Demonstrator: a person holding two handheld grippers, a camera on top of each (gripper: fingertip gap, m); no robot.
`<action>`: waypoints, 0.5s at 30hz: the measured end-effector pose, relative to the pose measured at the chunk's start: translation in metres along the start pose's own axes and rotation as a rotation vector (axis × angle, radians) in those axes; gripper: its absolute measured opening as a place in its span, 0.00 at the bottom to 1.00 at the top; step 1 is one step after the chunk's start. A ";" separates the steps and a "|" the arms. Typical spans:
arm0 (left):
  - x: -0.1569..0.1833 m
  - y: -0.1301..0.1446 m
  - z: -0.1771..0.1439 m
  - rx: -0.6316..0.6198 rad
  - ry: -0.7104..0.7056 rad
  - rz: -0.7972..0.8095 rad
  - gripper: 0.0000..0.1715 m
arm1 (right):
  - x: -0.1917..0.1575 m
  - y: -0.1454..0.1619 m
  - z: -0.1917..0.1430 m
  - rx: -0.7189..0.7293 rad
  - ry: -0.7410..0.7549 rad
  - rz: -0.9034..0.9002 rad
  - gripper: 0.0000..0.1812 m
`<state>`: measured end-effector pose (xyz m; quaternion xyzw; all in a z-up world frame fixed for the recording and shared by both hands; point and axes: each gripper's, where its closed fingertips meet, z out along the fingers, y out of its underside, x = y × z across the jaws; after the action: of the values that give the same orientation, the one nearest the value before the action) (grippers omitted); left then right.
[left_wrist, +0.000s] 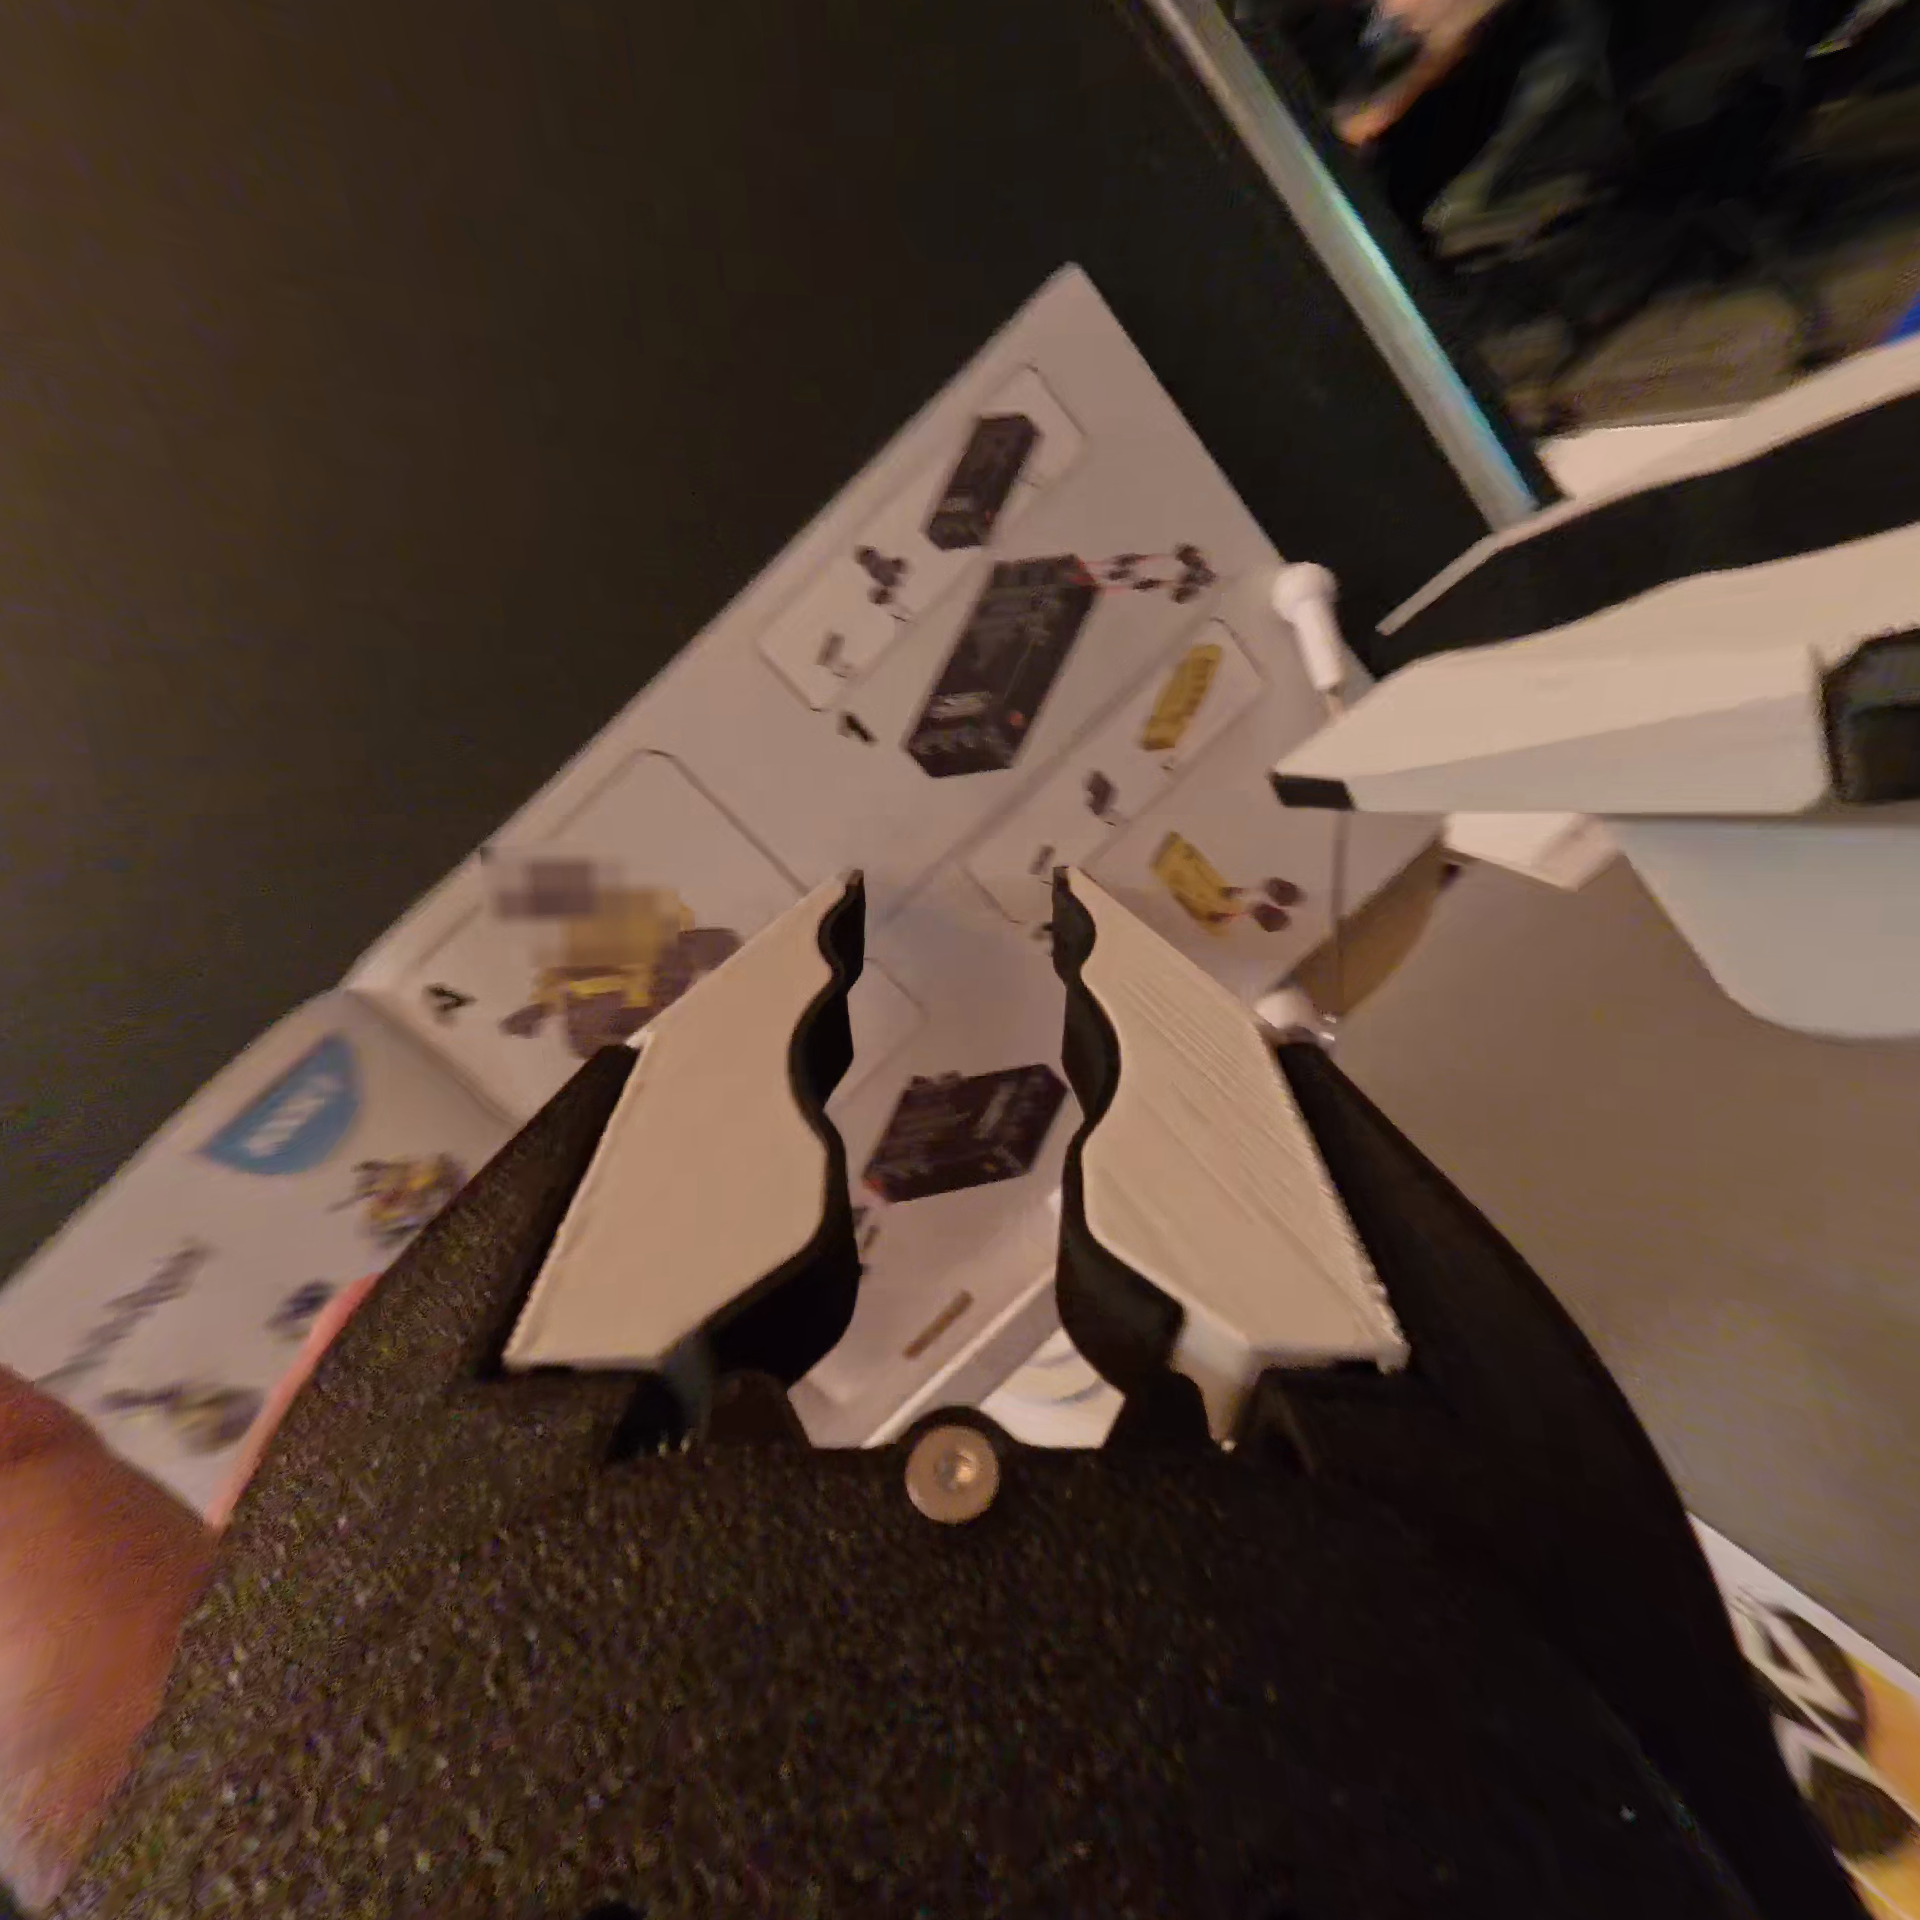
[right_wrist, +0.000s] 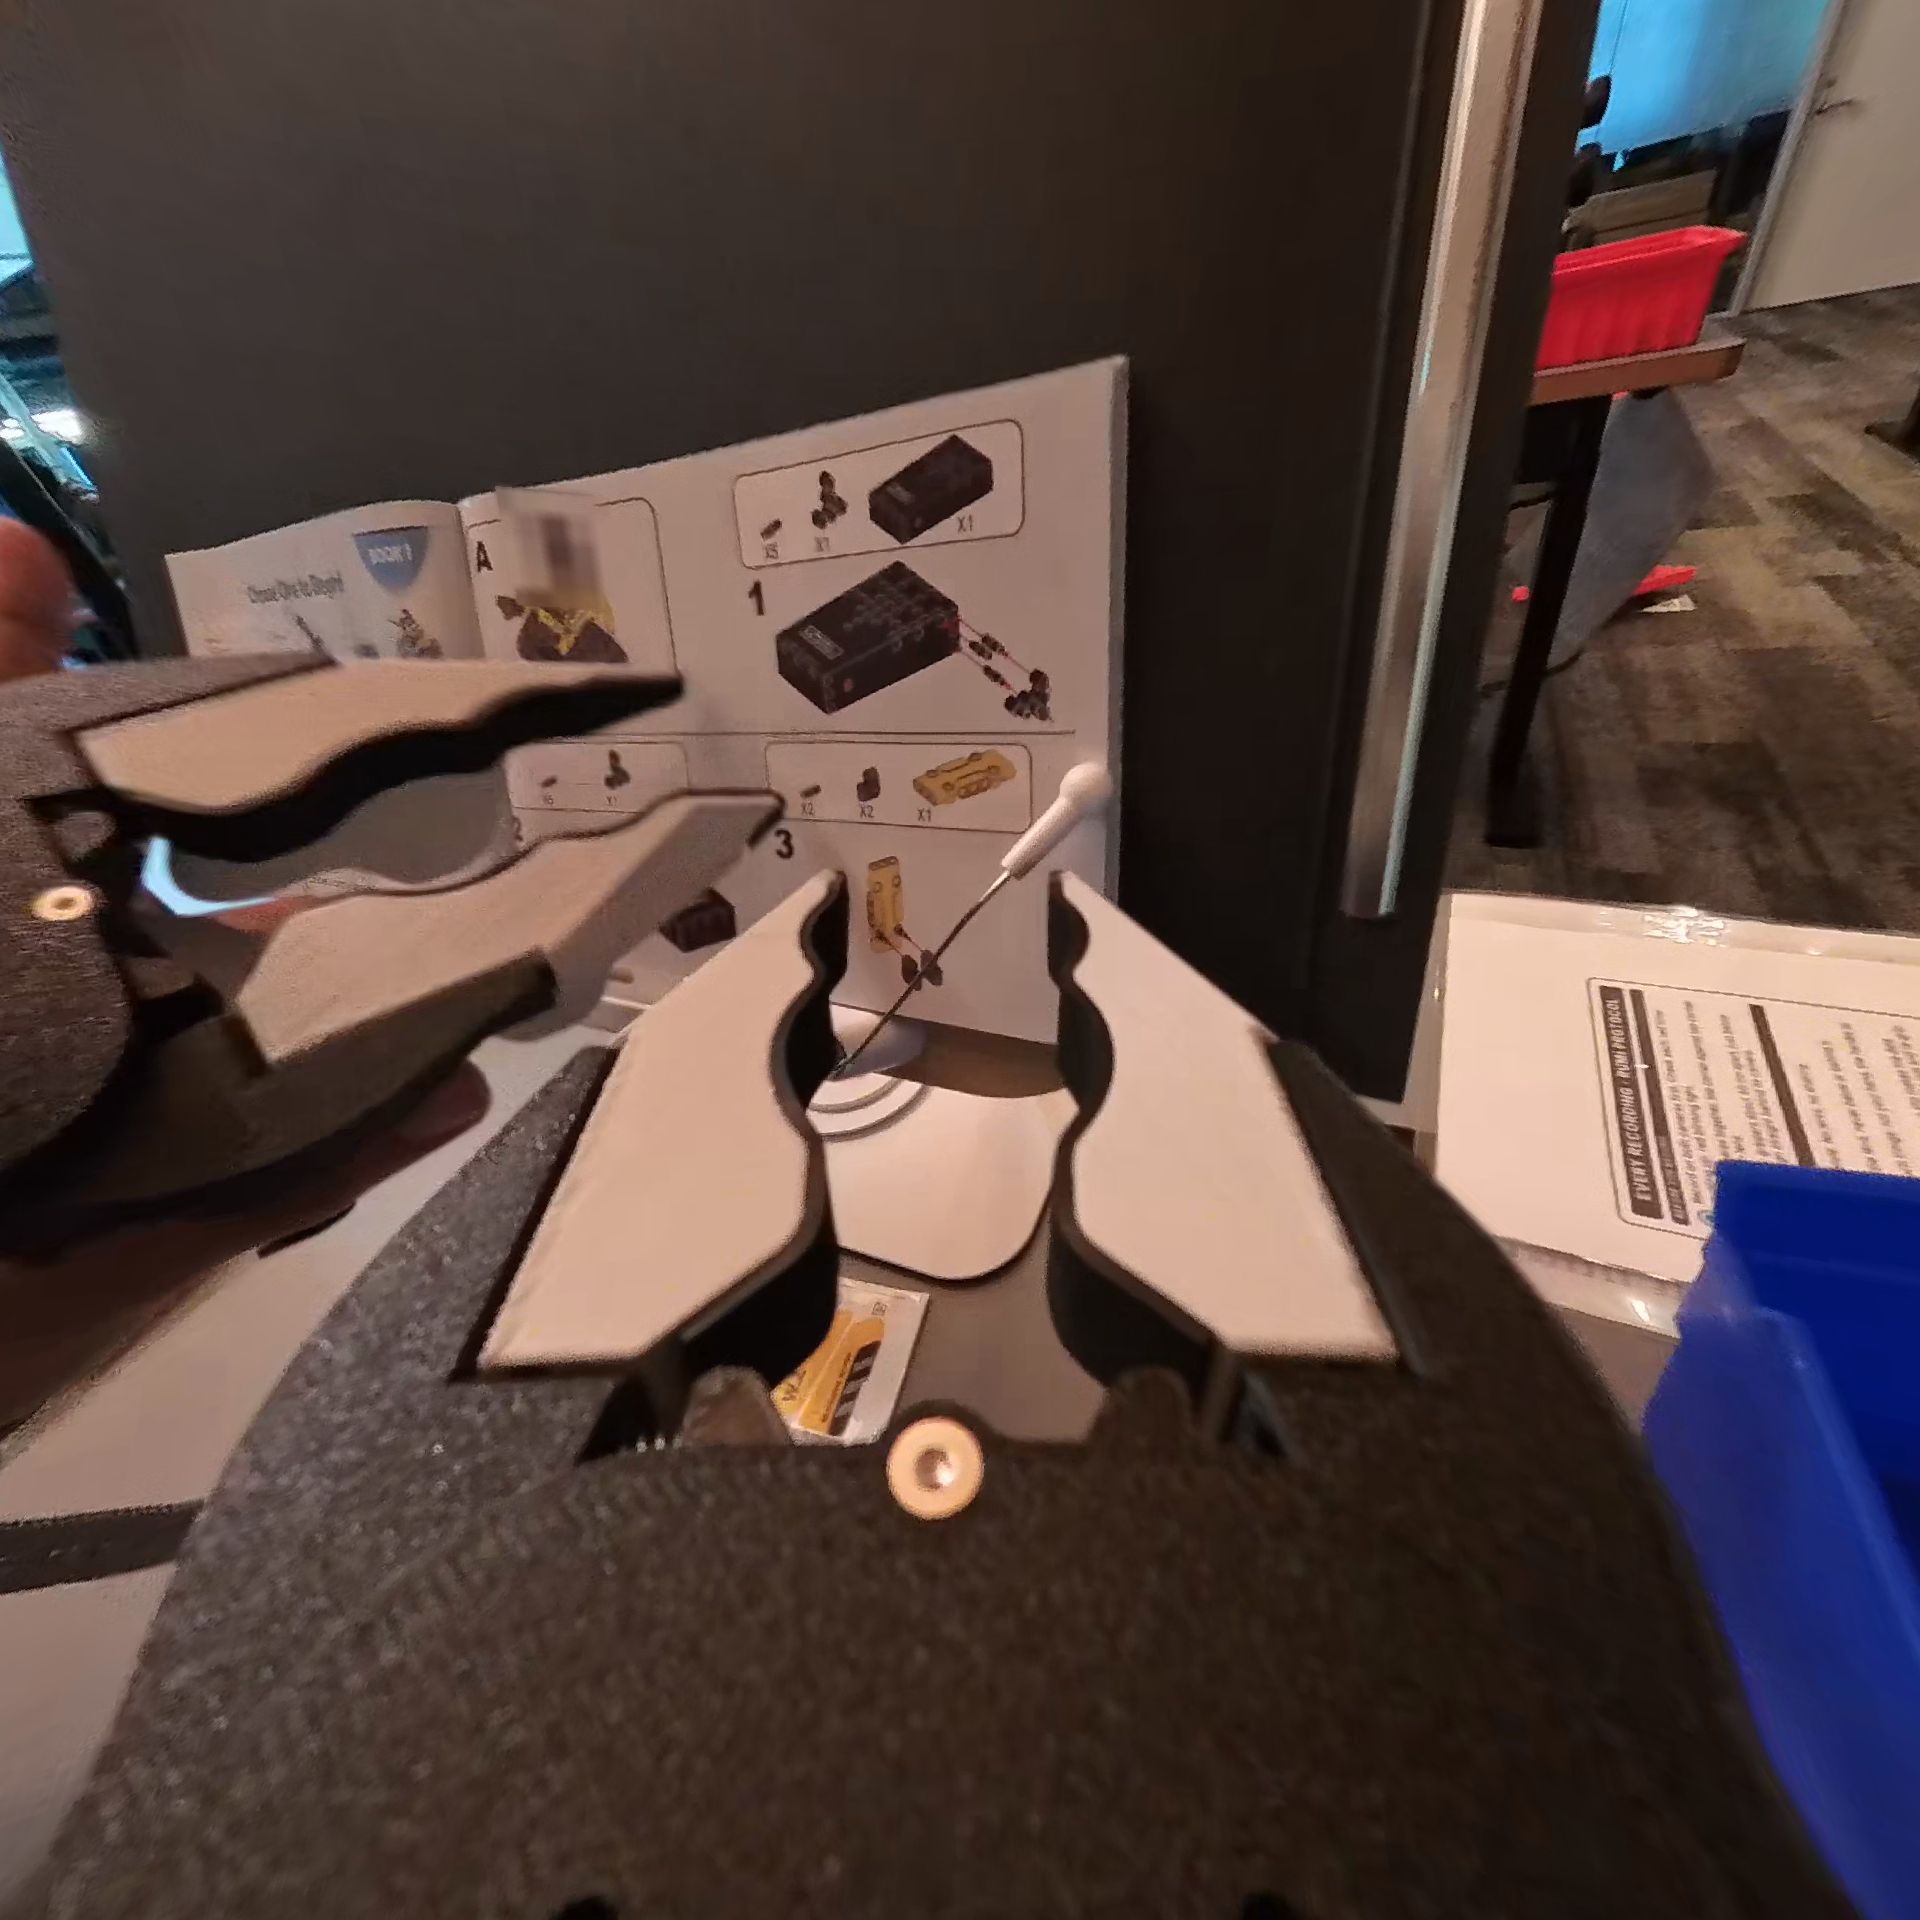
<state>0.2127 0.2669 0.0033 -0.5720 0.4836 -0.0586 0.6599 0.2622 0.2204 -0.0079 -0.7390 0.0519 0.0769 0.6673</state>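
Observation:
An open building-instruction booklet (right_wrist: 914, 623) stands propped upright on a white wire stand (right_wrist: 1060, 821) against a dark panel. It also shows tilted in the left wrist view (left_wrist: 935, 665). My left gripper (left_wrist: 958, 883) is open and empty, close in front of the booklet's lower pages. In the right wrist view it (right_wrist: 727, 748) reaches in from the left, rolled onto its side. My right gripper (right_wrist: 945, 883) is open and empty, a little back from the booklet, above the stand's white base (right_wrist: 935, 1174). Its fingers (left_wrist: 1558, 727) show at the right of the left wrist view.
A blue bin (right_wrist: 1808, 1475) stands at the near right. A laminated printed sheet (right_wrist: 1683, 1081) lies on the table behind it. A dark post with a metal strip (right_wrist: 1455, 468) rises right of the booklet. A red bin (right_wrist: 1631, 291) sits on a far table. A yellow-printed leaflet (right_wrist: 842, 1371) lies under my right gripper.

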 end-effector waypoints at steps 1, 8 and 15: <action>-0.005 -0.004 -0.003 0.022 -0.037 0.027 0.21 | 0.000 0.002 0.001 -0.002 0.004 0.008 0.21; 0.009 0.007 0.006 0.010 0.005 0.064 0.22 | -0.008 0.022 0.012 -0.039 -0.020 0.012 0.21; 0.013 0.010 0.006 0.058 0.004 0.100 0.24 | -0.009 0.023 0.014 -0.029 -0.028 0.000 0.19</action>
<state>0.2188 0.2667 -0.0129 -0.5275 0.5112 -0.0408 0.6773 0.2486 0.2313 -0.0302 -0.7473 0.0414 0.0882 0.6573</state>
